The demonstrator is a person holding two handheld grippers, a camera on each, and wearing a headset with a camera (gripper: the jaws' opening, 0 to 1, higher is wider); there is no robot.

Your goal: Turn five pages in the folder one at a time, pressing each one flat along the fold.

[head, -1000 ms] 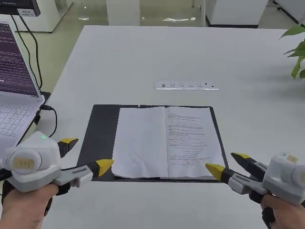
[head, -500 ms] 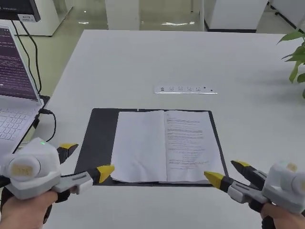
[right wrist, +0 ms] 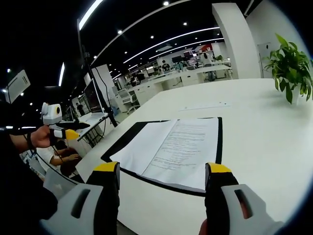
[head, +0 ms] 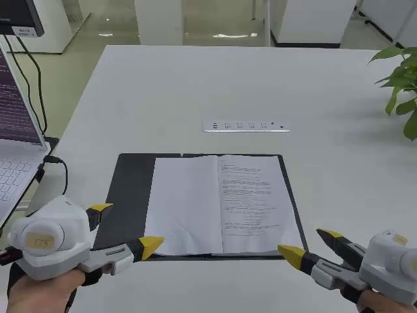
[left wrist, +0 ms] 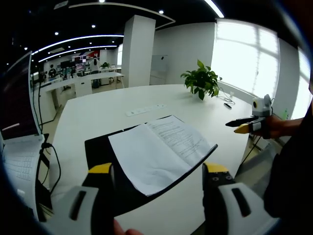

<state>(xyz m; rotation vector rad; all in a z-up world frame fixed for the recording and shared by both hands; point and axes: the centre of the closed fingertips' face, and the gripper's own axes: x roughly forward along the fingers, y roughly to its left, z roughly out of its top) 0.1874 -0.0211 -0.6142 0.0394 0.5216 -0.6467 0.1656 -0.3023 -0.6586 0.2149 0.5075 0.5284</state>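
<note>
A black folder (head: 130,195) lies open on the white table (head: 195,85), with a blank page (head: 182,202) on its left and a printed page (head: 251,199) on its right. The folder also lies ahead in the left gripper view (left wrist: 98,147) and the right gripper view (right wrist: 127,139). My left gripper (head: 127,228) hovers open off the folder's near left corner, nothing between its yellow tips. Off the near right corner my right gripper (head: 309,244) is open too and holds nothing. Both stay clear of the paper.
A white power strip (head: 246,126) lies on the table beyond the folder. An open laptop (head: 13,150) with a black cable (head: 55,163) stands at the left edge. A green plant (head: 399,85) is at the far right. Bare table surrounds the folder.
The view has shifted, so the folder sits a little lower and left. Both grippers stay open near the folder's front corners. No page has turned.
</note>
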